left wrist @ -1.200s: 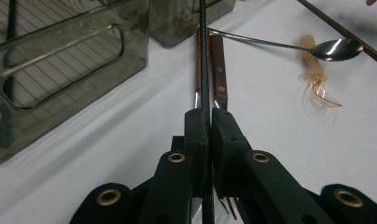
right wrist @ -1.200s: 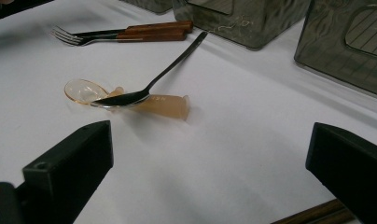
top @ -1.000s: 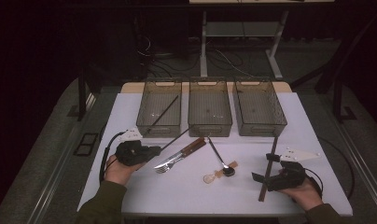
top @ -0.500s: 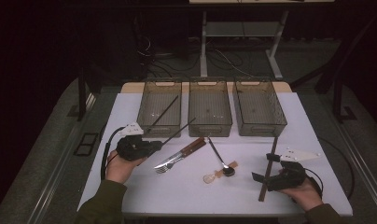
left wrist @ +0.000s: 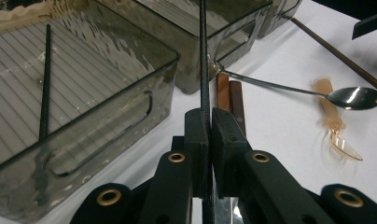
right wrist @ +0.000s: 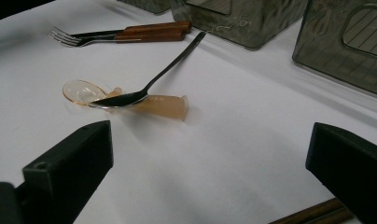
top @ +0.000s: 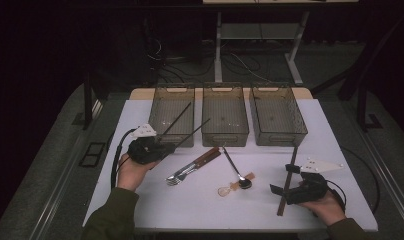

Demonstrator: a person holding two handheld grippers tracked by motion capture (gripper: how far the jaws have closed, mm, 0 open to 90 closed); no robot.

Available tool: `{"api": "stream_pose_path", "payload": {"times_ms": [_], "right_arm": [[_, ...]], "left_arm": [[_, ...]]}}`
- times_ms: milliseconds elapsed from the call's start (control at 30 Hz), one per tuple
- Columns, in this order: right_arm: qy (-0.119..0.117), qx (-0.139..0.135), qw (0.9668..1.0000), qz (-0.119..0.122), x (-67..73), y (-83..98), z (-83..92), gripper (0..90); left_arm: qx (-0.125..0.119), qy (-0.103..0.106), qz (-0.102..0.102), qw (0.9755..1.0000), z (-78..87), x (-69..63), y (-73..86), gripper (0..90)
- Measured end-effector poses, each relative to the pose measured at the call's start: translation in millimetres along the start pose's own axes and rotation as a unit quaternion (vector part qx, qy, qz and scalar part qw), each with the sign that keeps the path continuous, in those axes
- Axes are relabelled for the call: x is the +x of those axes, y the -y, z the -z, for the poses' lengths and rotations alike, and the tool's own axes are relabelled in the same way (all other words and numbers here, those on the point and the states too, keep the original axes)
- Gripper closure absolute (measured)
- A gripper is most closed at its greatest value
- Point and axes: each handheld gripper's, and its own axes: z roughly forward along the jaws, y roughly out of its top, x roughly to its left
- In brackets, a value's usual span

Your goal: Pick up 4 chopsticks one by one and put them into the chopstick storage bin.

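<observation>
My left gripper is shut on a thin black chopstick. The stick slants up to the right, past the front of the left bin toward the middle bin. A second black chopstick leans inside the left bin. At the table's right front, my right gripper stands wide open, pads touching nothing. A brown chopstick lies on the table between its jaws, close to one of them.
Wooden-handled forks, a metal spoon and an amber plastic spoon lie mid-table. A third bin stands at the back right. The white table drops off at each side.
The left gripper has carried the black chopstick up and away from the person, toward the bins, tip now higher. The right gripper has stayed where it was.
</observation>
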Motion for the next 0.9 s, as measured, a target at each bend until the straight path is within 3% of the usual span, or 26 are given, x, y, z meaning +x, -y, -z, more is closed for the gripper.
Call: {"api": "stream_pose_path", "payload": {"times_ms": [667, 900], "right_arm": [[0.0, 0.0, 1.0, -0.002, -1.2, 0.5, 0.3, 0.5], [0.001, 0.0, 1.0, -0.003, -1.2, 0.8, 0.5, 0.5]], "left_arm": [[-0.019, -0.018, 0.005, 0.9996, -11.9, 25.7, -33.1, 85.0], [-0.027, -0.023, 0.018, 0.9992, -13.9, 37.8, -42.0, 85.0]]}}
